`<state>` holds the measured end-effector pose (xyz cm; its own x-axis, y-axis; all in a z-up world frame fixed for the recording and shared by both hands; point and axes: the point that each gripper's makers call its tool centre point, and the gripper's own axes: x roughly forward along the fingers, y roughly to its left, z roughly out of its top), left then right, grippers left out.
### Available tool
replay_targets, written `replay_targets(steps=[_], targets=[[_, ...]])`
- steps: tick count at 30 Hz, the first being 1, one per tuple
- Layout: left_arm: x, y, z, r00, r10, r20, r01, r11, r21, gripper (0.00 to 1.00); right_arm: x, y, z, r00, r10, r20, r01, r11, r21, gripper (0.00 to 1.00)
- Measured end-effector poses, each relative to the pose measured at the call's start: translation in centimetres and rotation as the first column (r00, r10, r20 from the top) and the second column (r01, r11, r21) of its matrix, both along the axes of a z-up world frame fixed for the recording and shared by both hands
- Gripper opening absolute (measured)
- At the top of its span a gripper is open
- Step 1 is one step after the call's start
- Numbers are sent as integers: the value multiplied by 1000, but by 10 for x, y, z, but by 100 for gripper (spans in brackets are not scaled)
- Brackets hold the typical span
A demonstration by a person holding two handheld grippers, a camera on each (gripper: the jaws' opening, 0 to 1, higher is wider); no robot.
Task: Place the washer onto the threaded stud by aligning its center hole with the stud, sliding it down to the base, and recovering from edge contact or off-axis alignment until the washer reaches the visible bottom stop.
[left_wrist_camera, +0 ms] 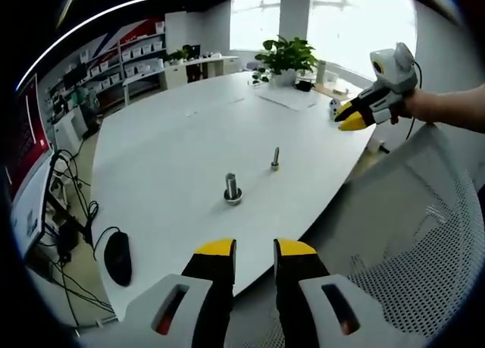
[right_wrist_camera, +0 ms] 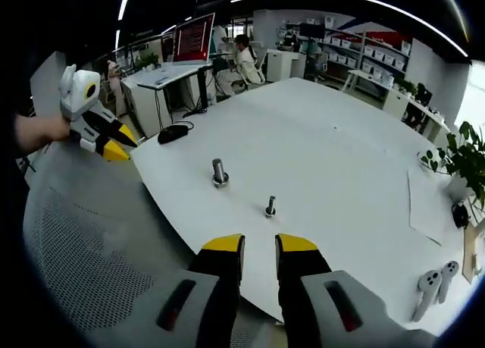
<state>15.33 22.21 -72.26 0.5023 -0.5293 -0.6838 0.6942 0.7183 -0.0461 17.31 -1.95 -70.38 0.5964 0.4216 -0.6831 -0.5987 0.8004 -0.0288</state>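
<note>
Two upright metal studs stand on the white table (left_wrist_camera: 174, 136). The thicker stud (left_wrist_camera: 233, 188) (right_wrist_camera: 220, 171) has a wide ring at its base; I cannot tell whether that ring is a loose washer. The thin stud (left_wrist_camera: 275, 159) (right_wrist_camera: 270, 206) stands beside it. My left gripper (left_wrist_camera: 255, 249) hovers off the table's near edge, its yellow-tipped jaws slightly apart and empty. From the other side it appears as the left gripper (right_wrist_camera: 112, 145), held in a hand. My right gripper (right_wrist_camera: 259, 246) is also open and empty, and is seen as the right gripper (left_wrist_camera: 354, 119) beyond the table's edge.
A mesh chair back (left_wrist_camera: 409, 234) (right_wrist_camera: 83, 242) lies below both grippers. A black mouse (left_wrist_camera: 117, 257) (right_wrist_camera: 173, 133) sits near the table's end. A potted plant (left_wrist_camera: 286, 56), a paper sheet (right_wrist_camera: 424, 204) and two white controllers (right_wrist_camera: 436, 287) occupy the far part.
</note>
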Motion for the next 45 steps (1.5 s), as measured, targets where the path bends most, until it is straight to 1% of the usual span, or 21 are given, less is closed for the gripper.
replay_targets(steps=[1,6,10,14,15,17,18,19,21,22,23,24,28,31,35,38,39,43,45], targets=[[1,2,1,1000,15,3,-15,1000,-5,18,-2,4,5,1000,-1,14,0,1000,31,19],[5,4,5,999,40,20,-39,999,-20,18,-10,7,12,999,-28,26,26,995,91,22],[5,4,9,998,49,27,-48,998,-38,18,-16,7,10,999,-40,28,37,994,103,24],[6,3,13,997,60,41,-58,997,-54,19,-12,2,6,997,-61,36,58,995,80,24],[7,4,13,997,65,42,-62,996,-57,19,-11,1,6,997,-64,38,61,995,84,25],[8,3,15,997,73,41,-70,995,-69,20,-12,0,3,997,-72,13,70,992,106,26],[9,0,19,996,76,42,-71,992,-100,21,-13,0,1,998,-70,4,69,992,110,27],[9,-1,21,996,78,45,-72,991,-115,22,-15,0,-1,998,-68,-4,68,992,107,27],[8,-1,21,996,76,52,-70,992,-109,22,-17,-2,-2,998,-68,-1,68,993,94,27],[8,1,19,996,75,58,-70,994,-86,22,-17,-2,-1,997,-72,4,71,993,93,27],[7,2,17,996,76,55,-72,994,-78,22,-16,-3,3,996,-84,14,82,991,106,27],[8,2,18,995,79,56,-75,994,-77,22,-15,-3,6,995,-97,19,94,988,121,27],[12,7,21,992,104,71,-99,992,-80,22,-18,-3,11,994,-105,30,100,986,130,27],[13,9,19,991,113,70,-108,991,-73,22,-23,-1,6,996,-91,21,87,988,127,27],[13,10,19,990,110,90,-106,993,-48,21,-25,4,7,998,-62,29,58,990,131,27],[15,13,24,985,132,108,-125,990,-65,21,-25,6,3,999,-30,37,27,995,96,27],[16,14,25,984,136,112,-129,989,-70,21,-24,6,3,999,-30,37,26,995,96,27],[17,15,24,984,139,112,-133,989,-60,21,-21,2,2,998,-61,13,59,989,133,27],[16,13,24,985,135,109,-128,990,-65,21,-23,1,-3,997,-72,-14,73,988,139,27]])
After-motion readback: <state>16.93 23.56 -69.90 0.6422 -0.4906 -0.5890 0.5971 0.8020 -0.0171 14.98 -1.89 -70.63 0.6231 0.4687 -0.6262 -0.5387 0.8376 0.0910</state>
